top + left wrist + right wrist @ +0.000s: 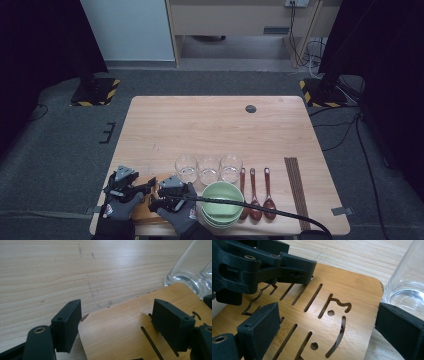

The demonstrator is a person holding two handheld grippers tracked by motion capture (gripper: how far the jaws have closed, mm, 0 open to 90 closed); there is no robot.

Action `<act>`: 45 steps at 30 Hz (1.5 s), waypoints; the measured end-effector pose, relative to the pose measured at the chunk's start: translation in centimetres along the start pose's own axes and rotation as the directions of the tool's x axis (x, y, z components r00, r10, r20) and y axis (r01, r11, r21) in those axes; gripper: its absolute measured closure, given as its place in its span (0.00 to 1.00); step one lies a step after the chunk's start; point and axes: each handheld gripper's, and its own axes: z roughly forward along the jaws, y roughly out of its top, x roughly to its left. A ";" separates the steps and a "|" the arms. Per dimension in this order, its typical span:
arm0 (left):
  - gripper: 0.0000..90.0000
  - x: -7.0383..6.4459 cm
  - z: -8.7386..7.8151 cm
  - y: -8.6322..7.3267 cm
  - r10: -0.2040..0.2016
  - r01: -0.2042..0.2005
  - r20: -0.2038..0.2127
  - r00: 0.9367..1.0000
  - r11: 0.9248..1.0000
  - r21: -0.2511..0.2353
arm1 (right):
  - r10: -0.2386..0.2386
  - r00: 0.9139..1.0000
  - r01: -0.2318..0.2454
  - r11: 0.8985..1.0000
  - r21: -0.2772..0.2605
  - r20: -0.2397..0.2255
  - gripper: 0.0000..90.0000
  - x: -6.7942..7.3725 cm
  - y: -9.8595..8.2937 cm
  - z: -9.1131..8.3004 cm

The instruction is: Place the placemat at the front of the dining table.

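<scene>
The bamboo mat (146,202) lies at the table's (215,125) near left corner, just left of the green bowls (221,204). The left gripper (117,325) is wide open, its jaws straddling the mat's rounded corner, one jaw off the edge, one over the slots. The right gripper (327,332) is also wide open, low over the mat's cut-out pattern, one jaw beside the nearest glass (405,287). Three glasses (208,168) stand just behind the bowls; spoons (255,192) and chopsticks (297,190) lie to the bowls' right.
</scene>
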 end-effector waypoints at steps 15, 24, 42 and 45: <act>0.27 -0.3 -1.6 0.9 -0.015 0.014 -0.006 1.000 0.999 -0.038 | -0.025 0.999 0.024 0.999 -0.026 -0.021 0.07 0.2 1.2 -1.4; 0.27 -0.6 -2.4 1.4 -0.013 0.012 -0.010 1.000 0.998 -0.060 | -0.033 0.999 0.032 0.999 -0.042 -0.031 0.07 0.2 1.8 -2.2; 0.27 -0.9 -4.3 3.3 -0.001 -0.001 -0.021 1.000 0.995 -0.097 | -0.053 0.998 0.050 0.995 -0.087 -0.036 0.07 0.5 3.6 -3.7; 0.27 -1.1 -4.6 3.9 0.009 -0.011 -0.022 1.000 0.994 -0.104 | -0.053 0.998 0.049 0.994 -0.098 -0.036 0.07 0.4 4.0 -4.1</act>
